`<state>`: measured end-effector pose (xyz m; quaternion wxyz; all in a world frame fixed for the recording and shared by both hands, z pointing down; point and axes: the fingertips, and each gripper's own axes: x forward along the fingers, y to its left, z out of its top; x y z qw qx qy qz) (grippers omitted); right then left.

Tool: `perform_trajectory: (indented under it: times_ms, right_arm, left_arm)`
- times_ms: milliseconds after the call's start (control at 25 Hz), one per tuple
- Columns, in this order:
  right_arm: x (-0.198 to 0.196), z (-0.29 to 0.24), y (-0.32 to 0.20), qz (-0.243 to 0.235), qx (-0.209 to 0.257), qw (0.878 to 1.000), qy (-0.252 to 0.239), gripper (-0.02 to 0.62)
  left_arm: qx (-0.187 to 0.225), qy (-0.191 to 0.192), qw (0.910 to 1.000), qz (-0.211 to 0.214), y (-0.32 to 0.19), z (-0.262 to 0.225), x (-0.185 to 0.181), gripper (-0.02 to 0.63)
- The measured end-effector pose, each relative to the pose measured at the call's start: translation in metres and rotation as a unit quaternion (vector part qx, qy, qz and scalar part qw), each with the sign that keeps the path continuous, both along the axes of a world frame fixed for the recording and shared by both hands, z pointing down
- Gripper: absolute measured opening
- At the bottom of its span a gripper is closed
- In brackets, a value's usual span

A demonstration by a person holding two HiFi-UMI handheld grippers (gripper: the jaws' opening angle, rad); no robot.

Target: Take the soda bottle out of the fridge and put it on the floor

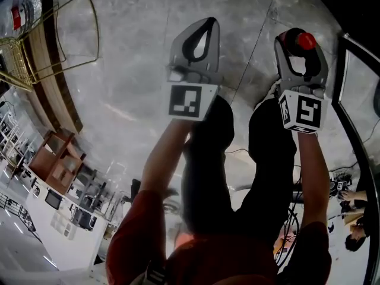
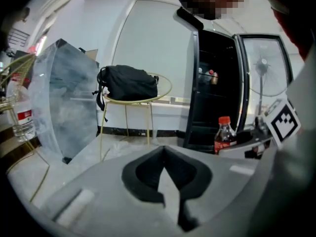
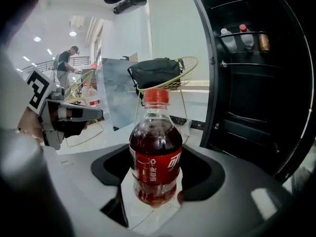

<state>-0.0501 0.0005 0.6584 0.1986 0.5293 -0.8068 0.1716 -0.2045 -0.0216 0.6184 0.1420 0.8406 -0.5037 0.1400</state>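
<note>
Two matte jaws of right gripper (image 3: 157,154) pinch rounded soda bottle (image 3: 154,174); left gripper (image 2: 164,150) closed.

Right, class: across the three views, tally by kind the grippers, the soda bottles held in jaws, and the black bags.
Grippers: 2, the left gripper and the right gripper
Soda bottles held in jaws: 1, the soda bottle in the right gripper
Black bags: 1, the black bag on the gold chair
Total: 4

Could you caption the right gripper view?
Right tongs hold a red-capped soda bottle upright beside the black fridge.
</note>
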Motion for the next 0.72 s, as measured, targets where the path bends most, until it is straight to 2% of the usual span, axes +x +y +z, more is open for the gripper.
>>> perform_trajectory:
  times_ms: [200,560,720]
  right_arm:
    - [-0.002,0.07,-0.011,-0.019,0.019,1.0,0.0,0.302]
    - [-0.008,0.17,-0.034,-0.052,0.06,0.997,0.004,0.302]
    - [-0.012,0.202,-0.041,-0.058,0.08,0.995,-0.002,0.302]
  left_arm:
    - [0.031,-0.002,0.9995,-0.009,-0.012,0.067,0.0,0.0]
    - [0.073,-0.012,0.9965,0.04,-0.023,0.162,0.015,0.0]
    - [0.09,-0.017,0.9951,0.038,-0.032,0.193,0.012,0.0]
